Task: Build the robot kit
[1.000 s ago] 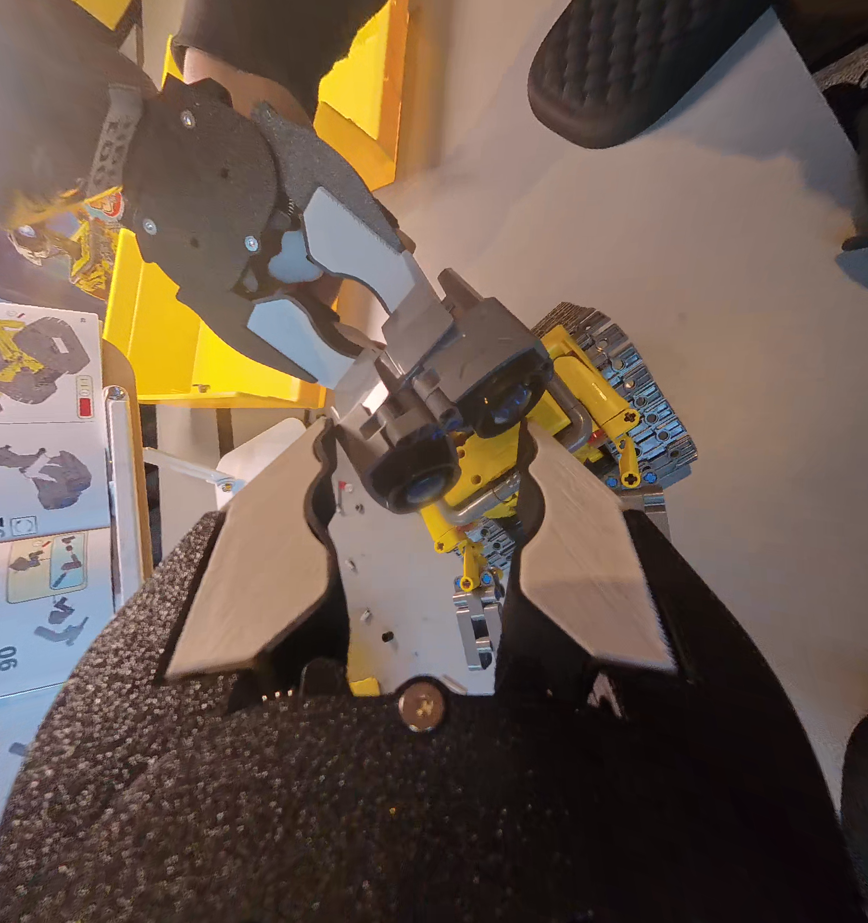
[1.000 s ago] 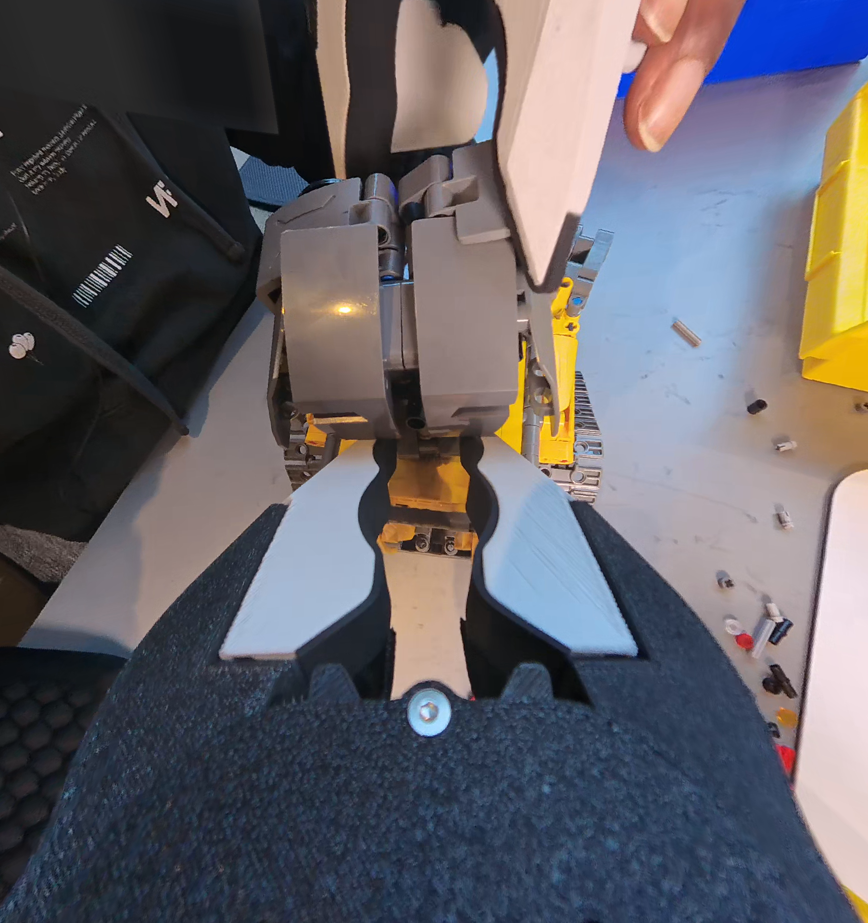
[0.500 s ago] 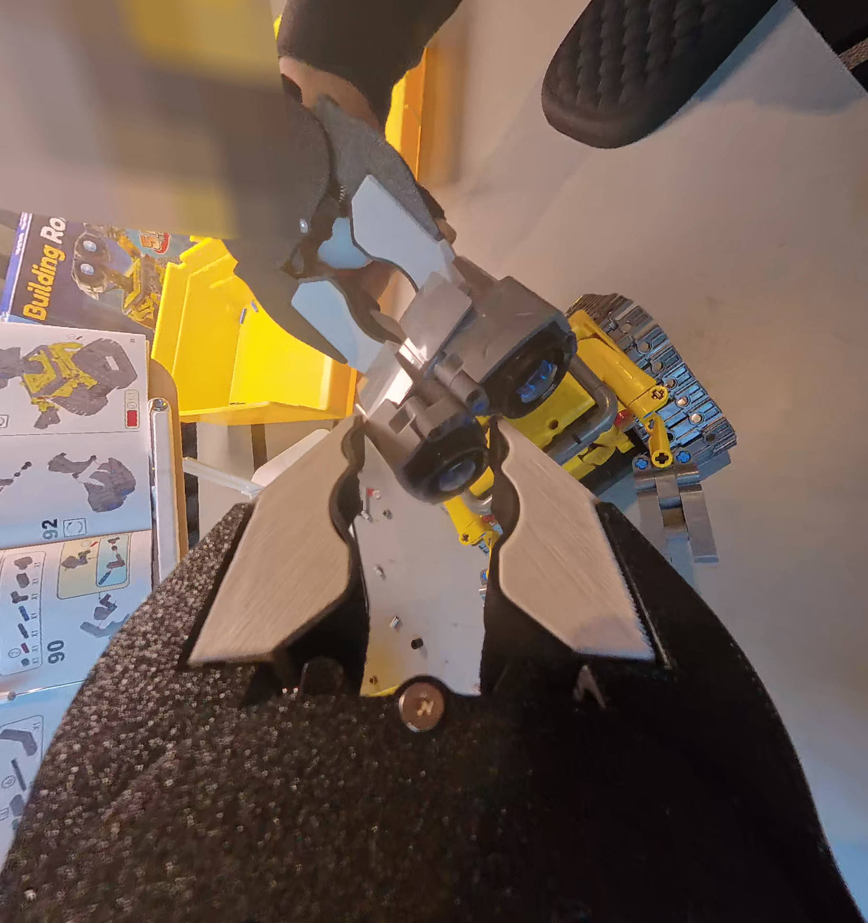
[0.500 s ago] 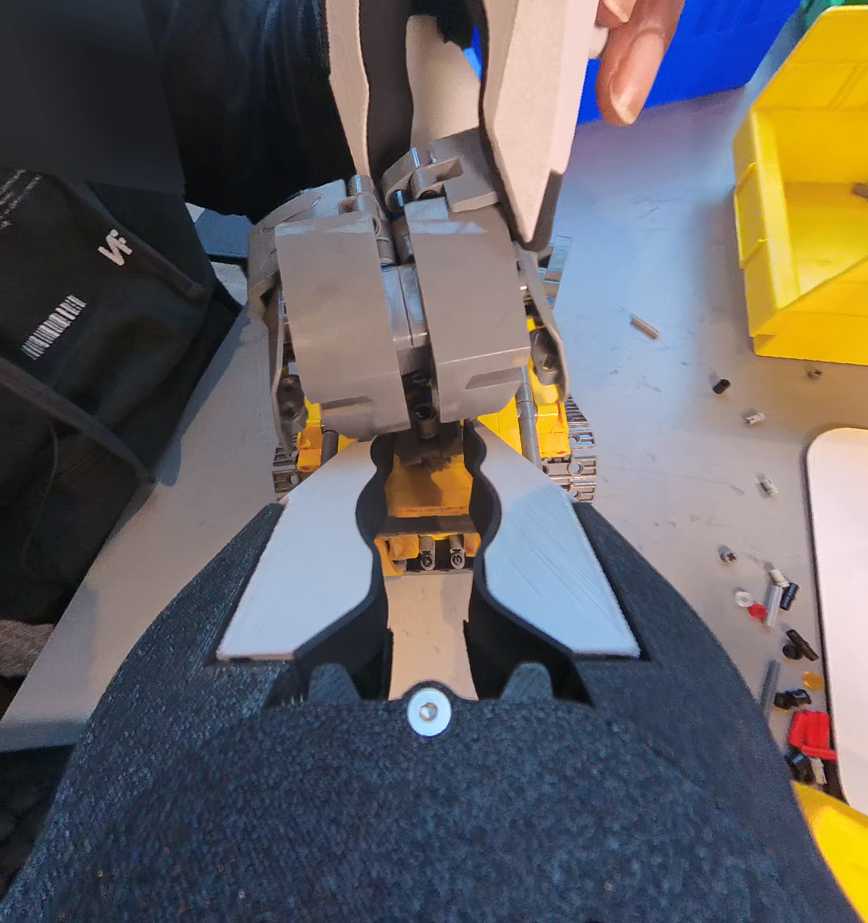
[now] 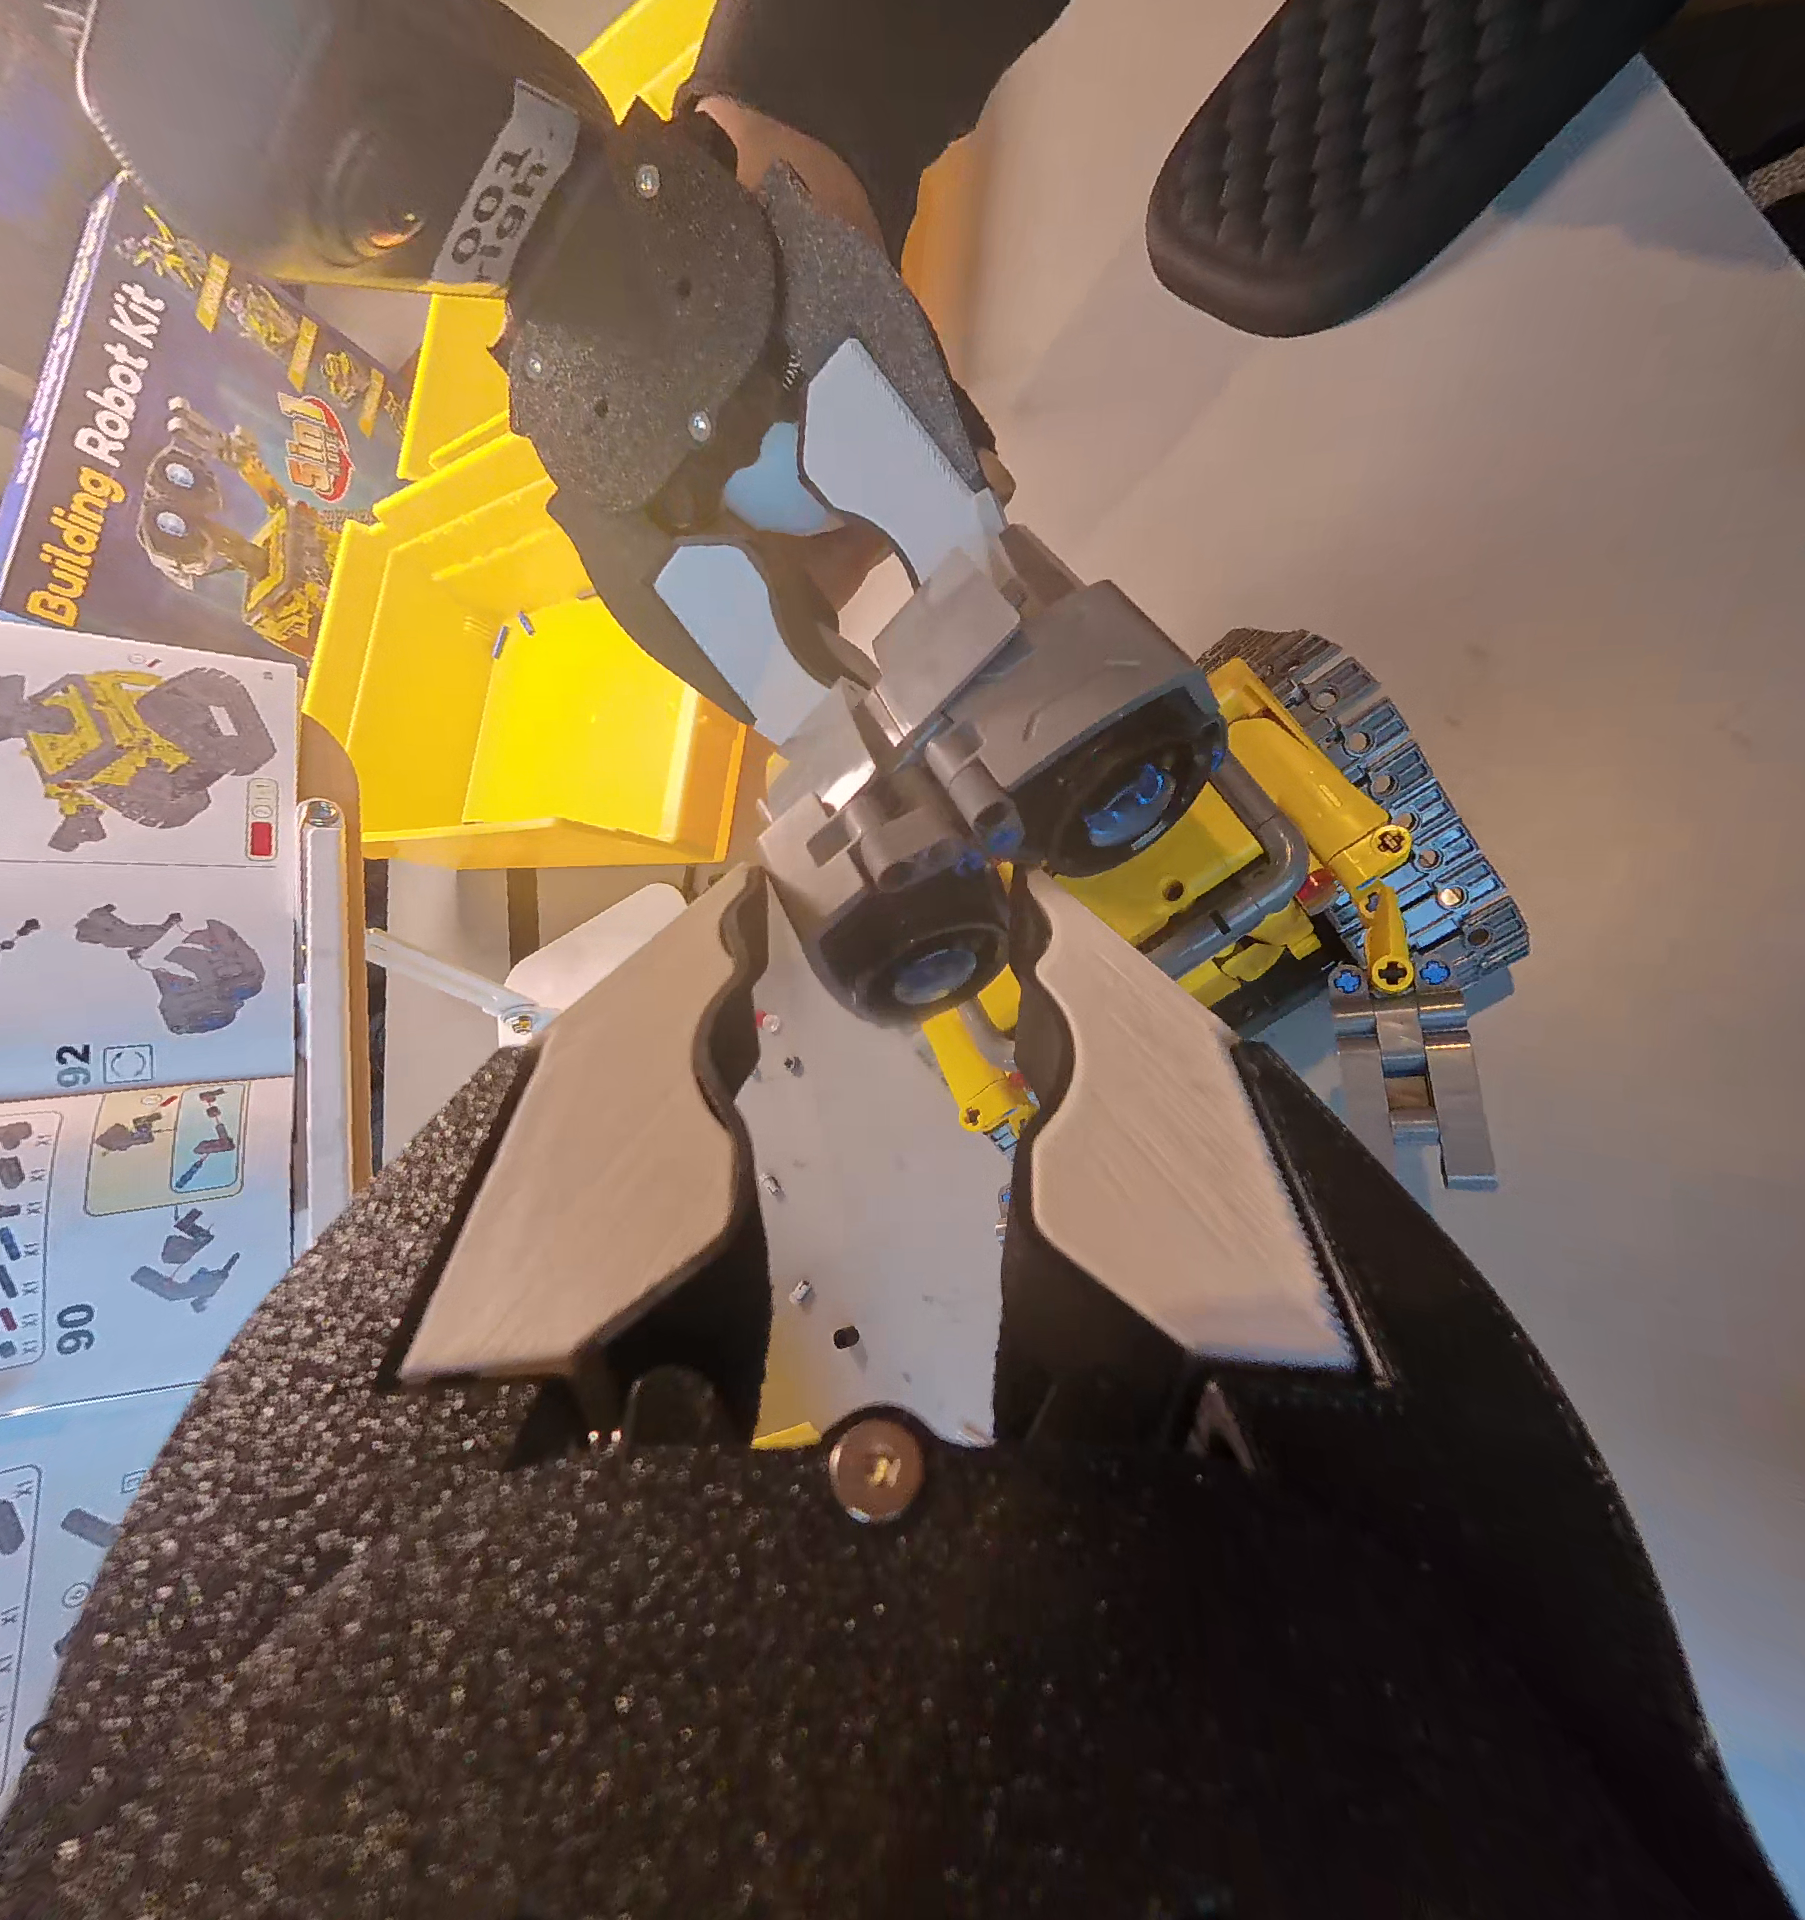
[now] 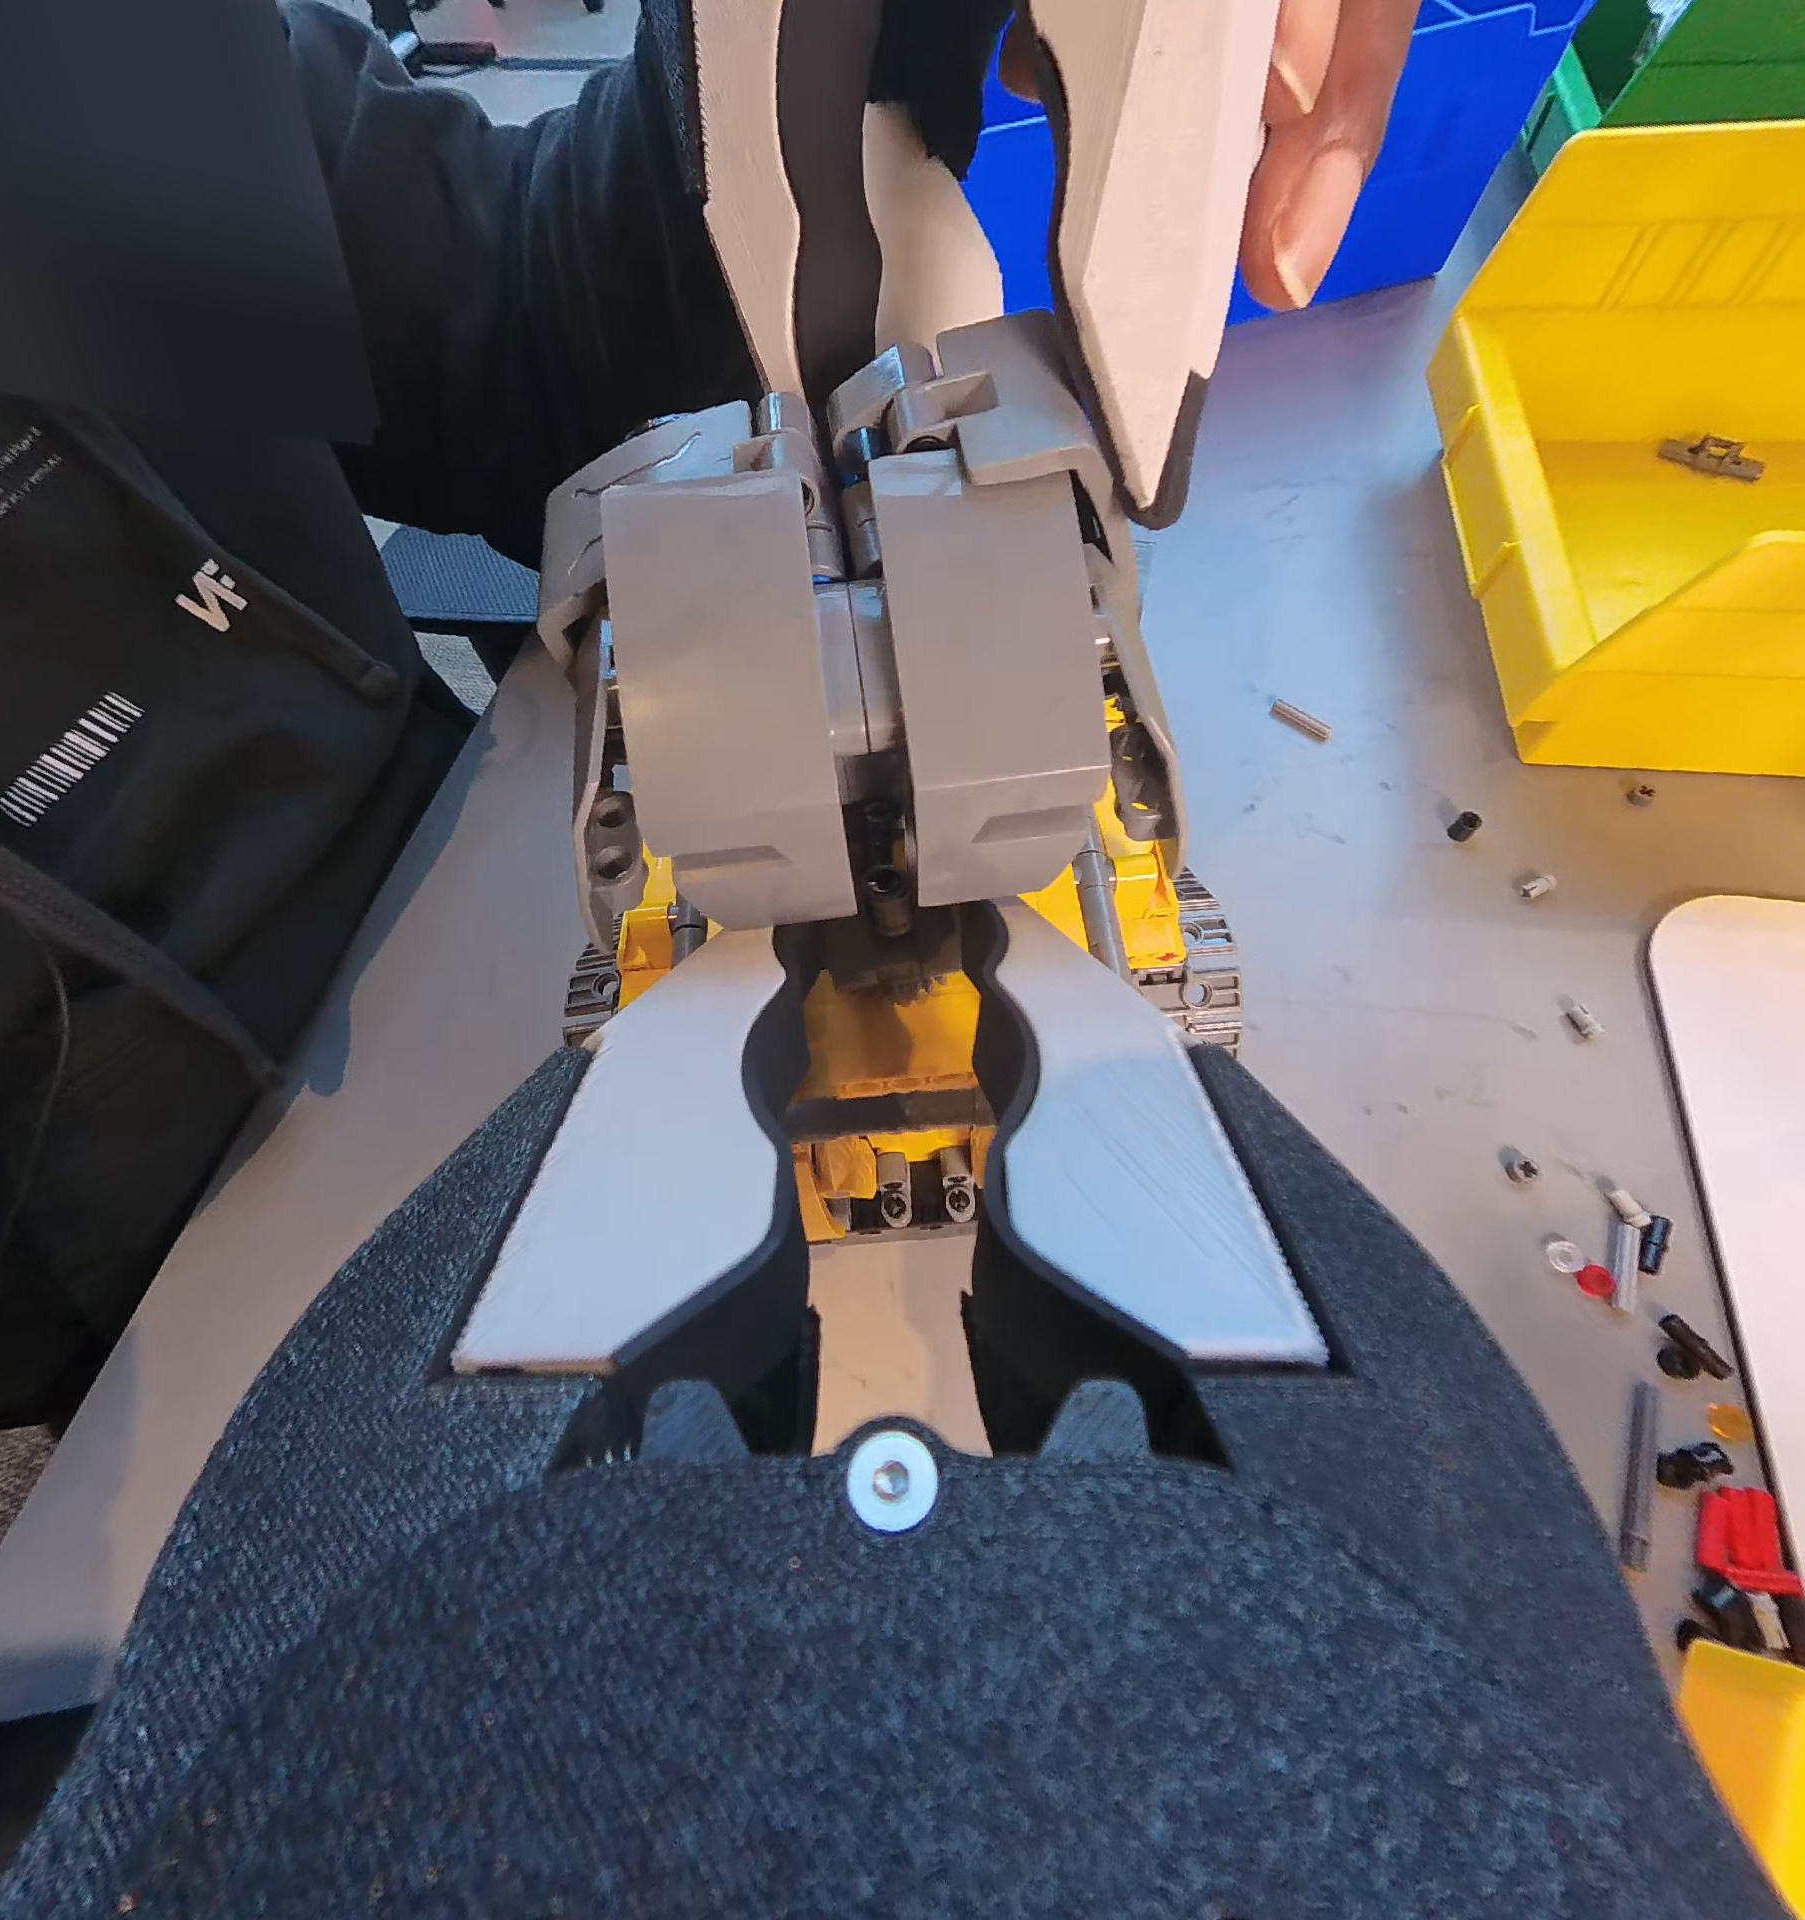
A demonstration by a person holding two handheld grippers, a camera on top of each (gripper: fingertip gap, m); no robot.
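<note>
Left gripper (image 5: pixel 887 904) clamped on toy robot's (image 5: pixel 1178 883) grey head (image 5: pixel 1085 707), right gripper (image 6: pixel 882 935) pinching its rear; squeeze gently, tracks (image 5: pixel 1428 831) flat on tabletop (image 5: pixel 1500 416).

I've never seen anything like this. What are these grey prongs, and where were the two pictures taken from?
A person holds two hand-held grippers, each with a camera looking along its two grey fingers. One picture comes from the left gripper, one from the right gripper. Both straddle the grey head of a yellow toy robot on the table; whether they squeeze is unclear. Nearby lie loose small parts, a yellow bin and an instruction booklet.
</note>
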